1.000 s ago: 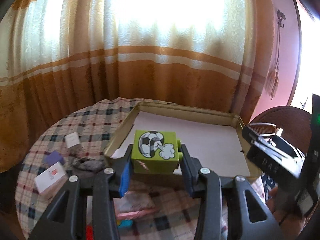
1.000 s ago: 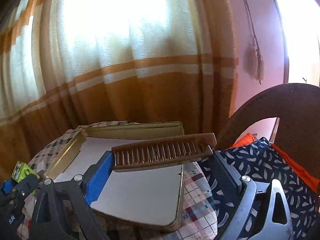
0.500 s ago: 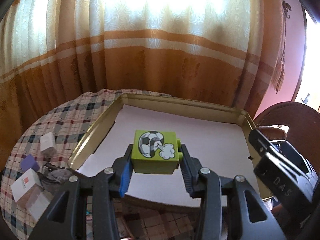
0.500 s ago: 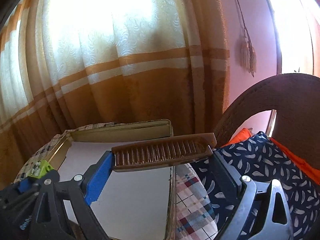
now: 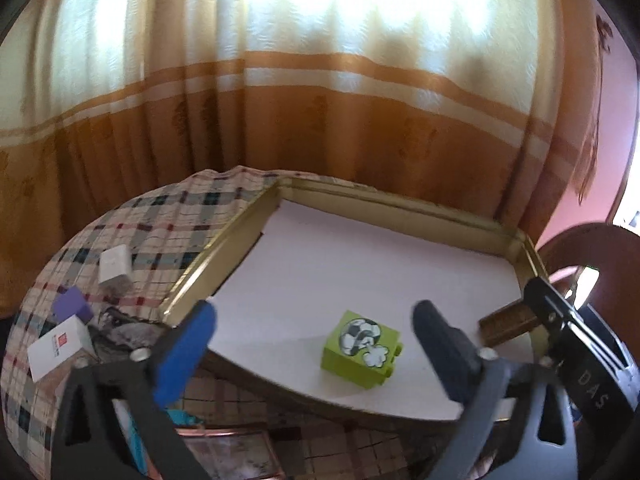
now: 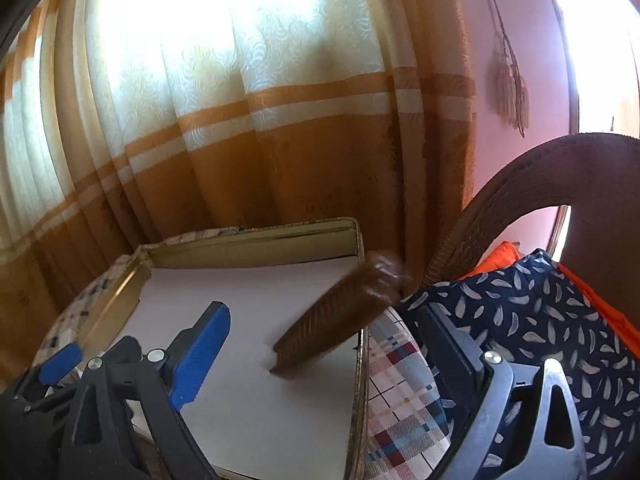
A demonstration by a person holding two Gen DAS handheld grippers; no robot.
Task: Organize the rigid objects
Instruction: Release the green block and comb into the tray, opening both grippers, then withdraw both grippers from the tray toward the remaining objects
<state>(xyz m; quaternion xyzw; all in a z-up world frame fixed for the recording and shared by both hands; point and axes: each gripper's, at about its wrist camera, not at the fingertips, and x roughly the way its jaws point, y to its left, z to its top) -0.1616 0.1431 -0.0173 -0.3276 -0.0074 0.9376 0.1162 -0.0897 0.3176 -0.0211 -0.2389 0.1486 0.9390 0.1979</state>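
On the plaid tablecloth (image 5: 168, 216) left of the tray lie a white box (image 5: 115, 265), a purple block (image 5: 73, 303) and a white carton (image 5: 60, 346). The gold-rimmed tray (image 5: 224, 248) holds, on its white liner, a green toy brick with a football print (image 5: 362, 349), lying free between the left gripper (image 5: 316, 354) fingers, whose jaws have just been opening and now stand wide. At the tray's right edge a brown comb (image 6: 344, 312), blurred and tilted, has one end on the liner and touches neither finger of the right gripper (image 6: 324, 356), which is spread wide.
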